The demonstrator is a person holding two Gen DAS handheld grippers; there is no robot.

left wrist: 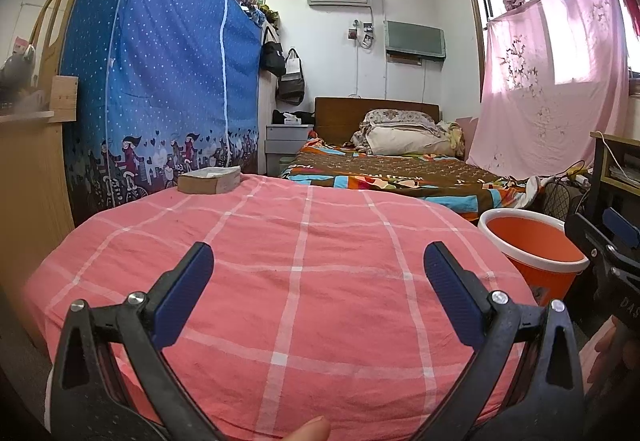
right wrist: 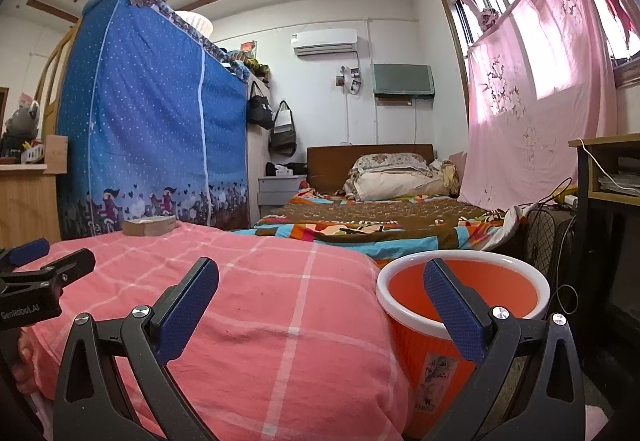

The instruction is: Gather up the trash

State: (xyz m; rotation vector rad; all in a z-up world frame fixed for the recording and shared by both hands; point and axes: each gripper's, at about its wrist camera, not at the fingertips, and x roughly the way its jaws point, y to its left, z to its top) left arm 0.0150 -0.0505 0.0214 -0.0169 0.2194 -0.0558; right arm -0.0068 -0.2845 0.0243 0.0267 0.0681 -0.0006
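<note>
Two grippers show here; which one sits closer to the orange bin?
The right gripper: one finger overlaps the orange bin in its own view. The left gripper hangs over the pink checked cover, bin off to its right.

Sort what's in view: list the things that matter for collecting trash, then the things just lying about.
For the job:
- orange bin, beside the pink-covered surface
- brown box at its far edge, possibly the trash
- left gripper, jaws open
- right gripper, jaws open

Lying about:
- blue wardrobe
- bed
- hanging bags
- pink sheet
</note>
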